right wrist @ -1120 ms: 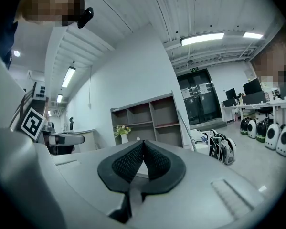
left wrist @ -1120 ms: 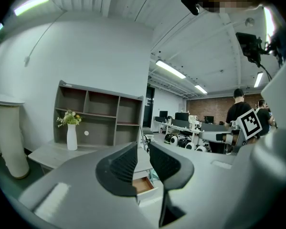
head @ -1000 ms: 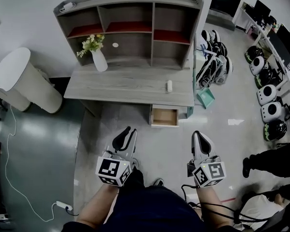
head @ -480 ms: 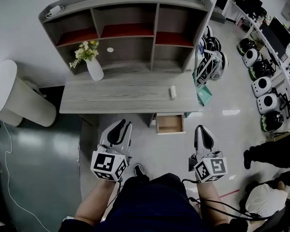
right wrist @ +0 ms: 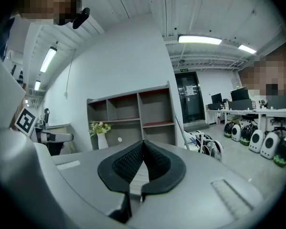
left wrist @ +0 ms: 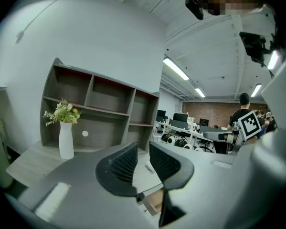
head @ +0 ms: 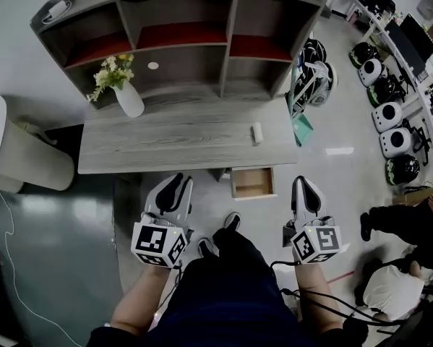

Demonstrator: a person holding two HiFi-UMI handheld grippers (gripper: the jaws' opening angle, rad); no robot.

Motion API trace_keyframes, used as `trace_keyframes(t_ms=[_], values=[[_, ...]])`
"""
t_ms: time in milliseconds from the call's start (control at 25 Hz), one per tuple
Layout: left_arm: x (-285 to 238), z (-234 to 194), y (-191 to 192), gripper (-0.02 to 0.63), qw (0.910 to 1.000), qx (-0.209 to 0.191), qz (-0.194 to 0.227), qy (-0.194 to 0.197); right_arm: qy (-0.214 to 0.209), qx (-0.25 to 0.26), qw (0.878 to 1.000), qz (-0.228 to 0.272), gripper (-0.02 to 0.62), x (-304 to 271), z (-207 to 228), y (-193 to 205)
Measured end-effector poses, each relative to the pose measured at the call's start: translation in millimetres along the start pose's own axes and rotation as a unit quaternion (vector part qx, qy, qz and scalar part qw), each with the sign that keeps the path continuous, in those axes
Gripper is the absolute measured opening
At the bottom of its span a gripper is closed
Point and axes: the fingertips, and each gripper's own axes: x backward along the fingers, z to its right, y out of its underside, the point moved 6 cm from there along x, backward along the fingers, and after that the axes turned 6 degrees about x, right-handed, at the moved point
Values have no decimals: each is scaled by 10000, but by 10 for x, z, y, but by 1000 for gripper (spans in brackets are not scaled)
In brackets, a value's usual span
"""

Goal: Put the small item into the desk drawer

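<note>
The small white item point(head: 257, 132) lies on the right part of the grey desk top point(head: 173, 147). Below it the desk drawer point(head: 251, 183) stands pulled out and looks empty. My left gripper point(head: 174, 188) hovers over the floor in front of the desk, left of the drawer, open by a narrow gap with nothing in it. In the left gripper view the gripper point(left wrist: 143, 149) shows the item point(left wrist: 149, 168) and the drawer point(left wrist: 154, 202) through that gap. My right gripper point(head: 305, 189) is right of the drawer, shut and empty point(right wrist: 143, 144).
A hutch with shelves point(head: 180, 42) rises behind the desk, with a white vase of flowers point(head: 128, 100) at its left. A white rounded object point(head: 14, 157) stands to the left. Round white devices point(head: 386, 114) line the floor at right, near a person point(head: 408, 223).
The desk and drawer have come closer in the head view as the person stepped forward. Both grippers stay held out in front, their jaws unchanged.
</note>
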Motion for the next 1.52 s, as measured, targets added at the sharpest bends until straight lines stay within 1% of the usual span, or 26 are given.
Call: trace_keyframes(t_ms=[120, 280, 440, 560, 680, 840, 1040, 1160, 1240, 1520], values=[[-165, -30, 10, 81, 9999, -46, -78, -50, -38, -122, 9999, -95, 6, -241, 107, 85], [-432, -73, -39, 81, 9997, -152, -156, -132, -187, -256, 9992, -229, 6, -597, 250, 127], [-728, -116, -80, 81, 9994, -142, -210, -243, -274, -344, 9983, -390, 6, -893, 402, 191], [-943, -90, -78, 83, 9993, -172, -268, -216, -281, -461, 9972, -517, 6, -1084, 561, 272], [-1144, -76, -36, 84, 9987, -244, -426, -161, -352, -582, 9958, -619, 9, -1259, 682, 356], [-1321, -45, 54, 86, 9972, -226, -689, -188, -521, -596, 9939, -766, 94, -1422, 804, 444], [-1503, -65, 178, 86, 9947, -232, -961, -271, -698, -407, 9922, -948, 120, -1652, 891, 568], [-1602, -80, 263, 86, 9930, -272, -1125, -225, -756, -359, 9900, -1131, 129, -1791, 900, 669], [-1672, -87, 315, 86, 9918, -292, -1228, -177, -742, -415, 9883, -1269, 129, -1873, 906, 737], [-1942, -199, 483, 84, 9861, -299, -1625, 185, -503, -630, 9784, -1906, 129, -2189, 903, 1022]])
